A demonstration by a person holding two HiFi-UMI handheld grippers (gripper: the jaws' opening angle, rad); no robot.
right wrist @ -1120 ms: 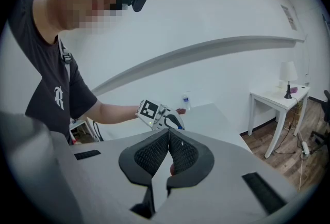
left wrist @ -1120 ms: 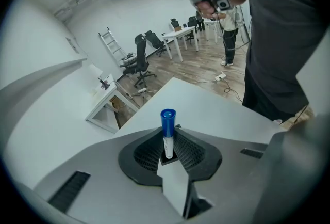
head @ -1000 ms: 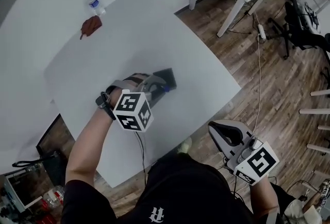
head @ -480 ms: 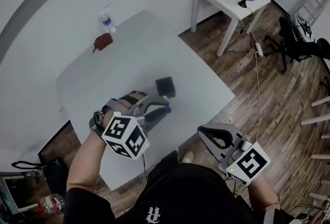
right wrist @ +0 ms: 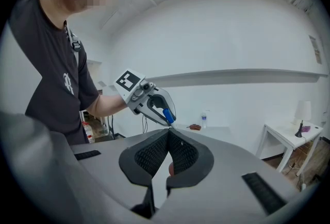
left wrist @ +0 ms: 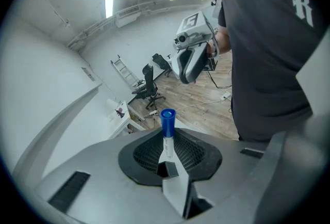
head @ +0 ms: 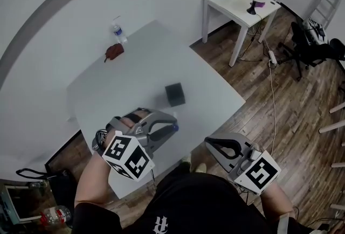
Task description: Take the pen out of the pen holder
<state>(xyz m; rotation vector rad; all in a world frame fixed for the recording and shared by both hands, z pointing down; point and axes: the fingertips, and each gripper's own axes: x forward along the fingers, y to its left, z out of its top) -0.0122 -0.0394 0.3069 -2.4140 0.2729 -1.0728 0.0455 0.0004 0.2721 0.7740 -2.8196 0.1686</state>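
I've pulled the left gripper [head: 171, 123] up off the pen holder [head: 174, 94]. Its jaws clamp the pen [left wrist: 167, 121], so it's out. Right gripper [head: 207, 144] jaws closed, empty.

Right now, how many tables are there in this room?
2. A large grey table stands right before the person, with the black pen holder on it; a small white table stands by the far wall. More may be hidden outside the views.

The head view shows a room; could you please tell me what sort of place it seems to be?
Probably an office or lab workroom: a plain white table, a small white desk with a lamp, a black office chair and a wood-plank floor with trailing cables.
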